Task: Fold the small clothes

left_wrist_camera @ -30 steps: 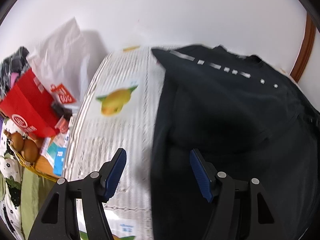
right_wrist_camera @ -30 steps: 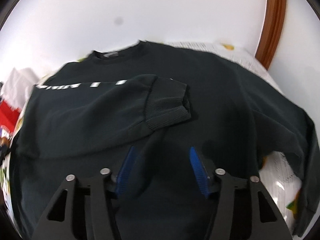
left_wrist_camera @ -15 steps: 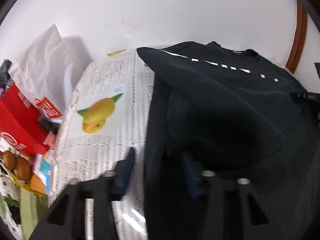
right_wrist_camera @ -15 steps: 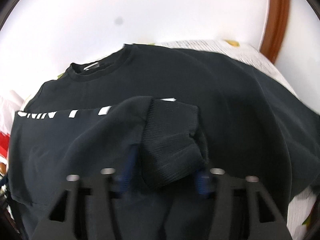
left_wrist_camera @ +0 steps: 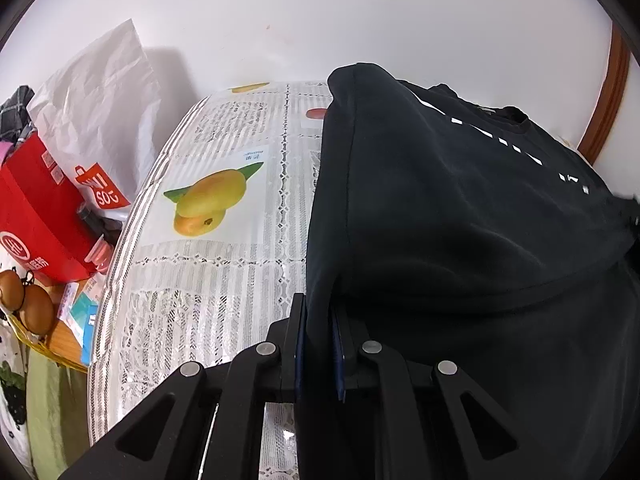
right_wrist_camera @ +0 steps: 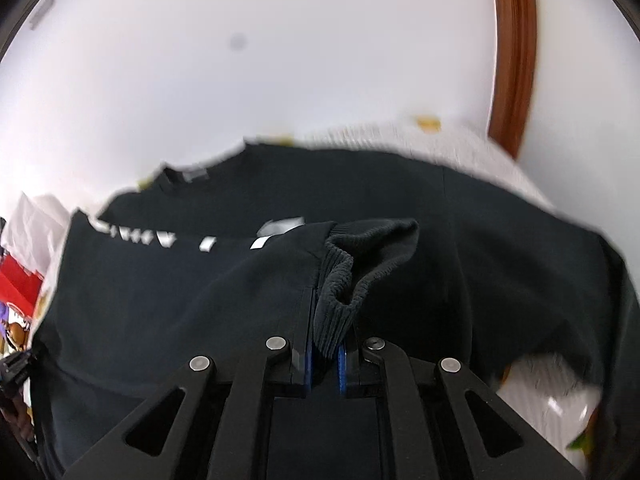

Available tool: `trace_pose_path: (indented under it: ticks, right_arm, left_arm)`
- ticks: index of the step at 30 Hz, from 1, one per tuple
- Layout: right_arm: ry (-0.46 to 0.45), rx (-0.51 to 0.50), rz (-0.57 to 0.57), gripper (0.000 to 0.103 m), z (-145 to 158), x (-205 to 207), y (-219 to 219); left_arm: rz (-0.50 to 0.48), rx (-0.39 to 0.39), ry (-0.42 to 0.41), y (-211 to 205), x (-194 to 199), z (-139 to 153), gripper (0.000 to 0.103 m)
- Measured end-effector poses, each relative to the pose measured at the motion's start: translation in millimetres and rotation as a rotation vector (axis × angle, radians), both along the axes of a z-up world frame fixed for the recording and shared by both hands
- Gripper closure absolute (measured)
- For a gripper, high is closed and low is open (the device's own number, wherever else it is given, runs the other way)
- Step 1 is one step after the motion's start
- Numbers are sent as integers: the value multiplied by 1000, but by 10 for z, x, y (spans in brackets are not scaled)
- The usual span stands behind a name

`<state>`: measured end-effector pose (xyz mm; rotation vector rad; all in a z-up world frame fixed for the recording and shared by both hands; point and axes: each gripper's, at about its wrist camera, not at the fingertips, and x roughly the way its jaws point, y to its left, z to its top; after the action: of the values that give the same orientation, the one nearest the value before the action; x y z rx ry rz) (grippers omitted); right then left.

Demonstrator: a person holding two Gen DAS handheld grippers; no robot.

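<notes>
A black sweatshirt with white lettering lies spread on the table, one sleeve folded across its chest. My left gripper is at the sweatshirt's left side edge. Its jaws are closing, and the blue pads pinch that edge of black cloth. In the right wrist view the sweatshirt fills the middle. My right gripper is on the ribbed cuff of the folded sleeve. Its jaws are closing too, the cuff is bunched between the pads and stands up a little.
A lace tablecloth with a mango print covers the table. Off its left edge are a red box, a white bag and brown eggs. A white wall and a wooden frame stand behind.
Both grippers went from open to closed on the sweatshirt. The left one took the side edge. The right one moved forward onto the sleeve cuff and gathered it.
</notes>
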<state>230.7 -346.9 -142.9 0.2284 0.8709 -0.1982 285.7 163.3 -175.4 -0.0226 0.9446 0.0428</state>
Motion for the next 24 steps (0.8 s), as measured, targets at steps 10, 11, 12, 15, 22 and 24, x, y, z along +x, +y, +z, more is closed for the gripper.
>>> trace_pose_path:
  ticks: [10,11,12,15,22,24]
  right_arm:
    - [73,-184,-55,74,106,-233,133]
    - [45,-222,-39,66,219,-227,238]
    - [28,-241,-9,58,301,-198,342]
    - [-26,-258,100,45,466,-17,731]
    - [-68,-218,387,45,411,851,1976]
    - [-82,-208,468,45,376,1098,2323]
  left_arm:
    - [-1,-35,9,98,-111,69,86]
    - [-1,-33,8,100,-118,74,82]
    - [-1,-27,9,100,-127,76,79]
    - [-6,-25,8,84,-139,90,78]
    - [-21,5,-2,53,-196,106,77]
    - [-29,2,-6,66,-214,116,74]
